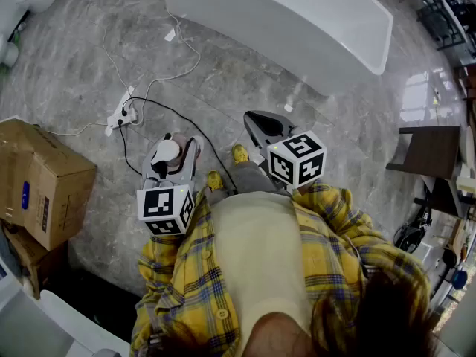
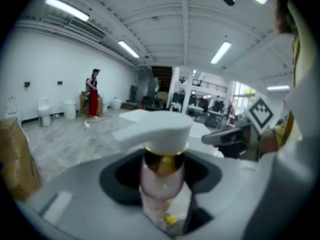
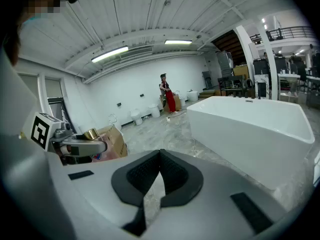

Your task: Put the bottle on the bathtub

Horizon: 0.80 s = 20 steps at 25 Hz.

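The bottle (image 1: 166, 153) has a white pump head, a gold collar and a pale pink body (image 2: 159, 183). My left gripper (image 1: 175, 141) is shut on it and holds it upright over the floor, below my chest. In the left gripper view the jaws close round the bottle's neck. My right gripper (image 1: 257, 117) hangs beside it to the right, shut, with nothing between its pads (image 3: 172, 174). The white bathtub (image 1: 297, 17) stands ahead across the floor, apart from both grippers; it fills the right of the right gripper view (image 3: 250, 126).
A cardboard box (image 1: 41, 177) stands at the left. A power strip (image 1: 121, 114) with cables lies on the marble floor between me and the tub. A dark table (image 1: 428, 151) is at the right. A person in red (image 3: 169, 99) stands far off.
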{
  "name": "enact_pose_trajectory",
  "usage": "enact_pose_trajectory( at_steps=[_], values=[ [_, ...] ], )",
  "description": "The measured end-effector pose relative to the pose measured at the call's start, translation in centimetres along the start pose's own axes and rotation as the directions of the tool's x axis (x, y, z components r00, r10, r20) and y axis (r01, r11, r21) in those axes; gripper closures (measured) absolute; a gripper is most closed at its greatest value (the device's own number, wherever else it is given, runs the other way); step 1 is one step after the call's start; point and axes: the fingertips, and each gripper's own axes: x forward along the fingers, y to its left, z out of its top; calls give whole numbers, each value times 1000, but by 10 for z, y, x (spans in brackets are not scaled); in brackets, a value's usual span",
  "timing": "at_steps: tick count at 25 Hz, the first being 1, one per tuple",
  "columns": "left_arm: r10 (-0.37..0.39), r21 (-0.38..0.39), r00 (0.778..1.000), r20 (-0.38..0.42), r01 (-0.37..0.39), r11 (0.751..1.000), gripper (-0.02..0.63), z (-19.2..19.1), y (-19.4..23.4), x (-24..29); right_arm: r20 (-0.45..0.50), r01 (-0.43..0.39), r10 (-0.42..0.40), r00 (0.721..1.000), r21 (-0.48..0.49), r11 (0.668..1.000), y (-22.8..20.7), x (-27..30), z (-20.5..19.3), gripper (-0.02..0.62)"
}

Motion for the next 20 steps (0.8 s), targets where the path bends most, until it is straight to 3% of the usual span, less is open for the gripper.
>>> enact_pose_trajectory(
  at_steps=[8,20],
  values=[
    [8,-9,1000,-5,-8,1000,388,8,1,23,2,-12,12,1000,31,999,-24,13,11,581],
    [39,-17,999,-4,-39,999,388,34,3,79,-57,-64,64,996,2,998,-73,48,32,581]
  ],
)
